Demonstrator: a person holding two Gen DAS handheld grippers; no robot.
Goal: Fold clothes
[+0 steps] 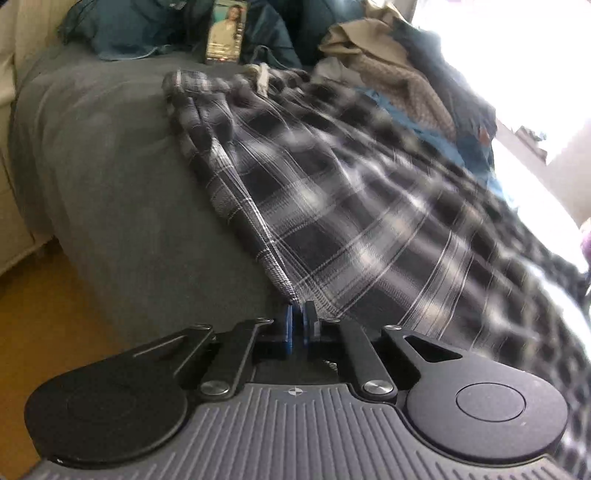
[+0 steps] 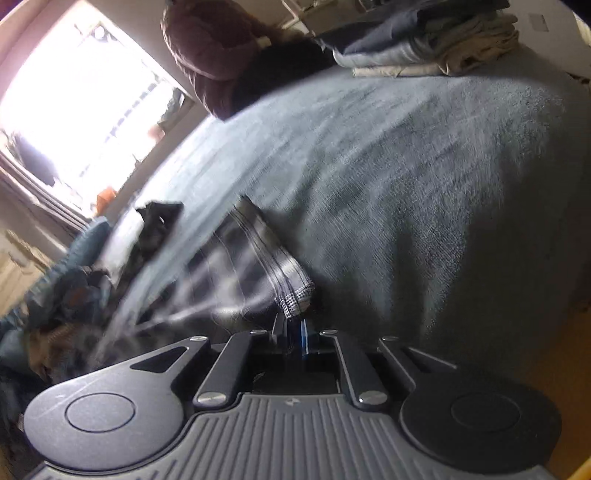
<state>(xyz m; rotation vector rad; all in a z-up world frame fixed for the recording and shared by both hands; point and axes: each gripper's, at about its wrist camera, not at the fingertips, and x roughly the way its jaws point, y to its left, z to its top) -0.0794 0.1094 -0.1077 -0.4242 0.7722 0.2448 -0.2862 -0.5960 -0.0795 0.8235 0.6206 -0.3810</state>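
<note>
Plaid garment (image 1: pixel 332 192) spread across a grey bedcover (image 1: pixel 110 166), its folded edge running from the far end of the bed down to the left gripper (image 1: pixel 298 314). Jaws of this gripper stand nearly closed, blue pads (image 1: pixel 288 325) pinching a corner of the plaid cloth, which rises taut from the fingertips. Much of the fabric toward the right is motion-blurred. Behind the garment lie a heap of beige and tan clothes (image 1: pixel 388 74), dark blue bedding (image 1: pixel 147 29) and an upright phone (image 1: pixel 226 31) with a lit screen.

Right wrist view: right gripper (image 2: pixel 293 325) likewise almost closed, clamped on a stitched hem corner of the same garment (image 2: pixel 291 299). From there the cloth stretches away to the left, streaked by blur, over the bedcover (image 2: pixel 406 166). A stack of folded clothes (image 2: pixel 424 44) sits at the far edge of the bed, well apart from the held corner; a brown cushion (image 2: pixel 210 48) lies near a bright window (image 2: pixel 85 103). A crumpled pile of blue and dark clothing (image 2: pixel 66 291) lies at the left.
</note>
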